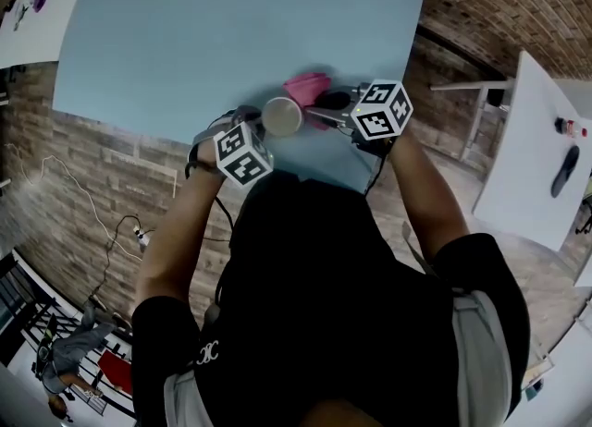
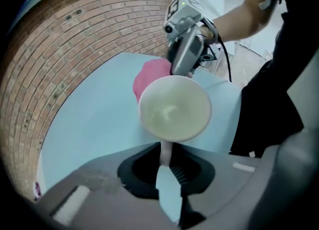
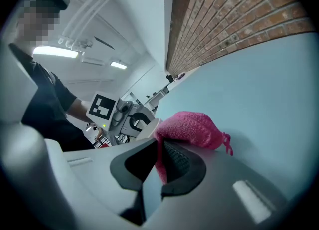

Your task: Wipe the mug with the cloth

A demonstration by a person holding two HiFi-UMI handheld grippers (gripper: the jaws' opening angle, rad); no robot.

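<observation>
The left gripper [image 2: 167,165] is pinched tight on the thin handle of the pale mug [image 2: 174,107], holding it tipped on its side above the near edge of the light-blue worktop [image 2: 94,124] (the open mouth faces back along the jaws). The right gripper [image 3: 160,163] is clamped on a bunched pink cloth [image 3: 192,128], which sits against the mug's outer wall on the side away from the left gripper.

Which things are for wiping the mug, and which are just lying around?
For the job: mug, in left gripper; pink cloth, in right gripper.
Lying about: small bottle and dark object on white side table.
</observation>
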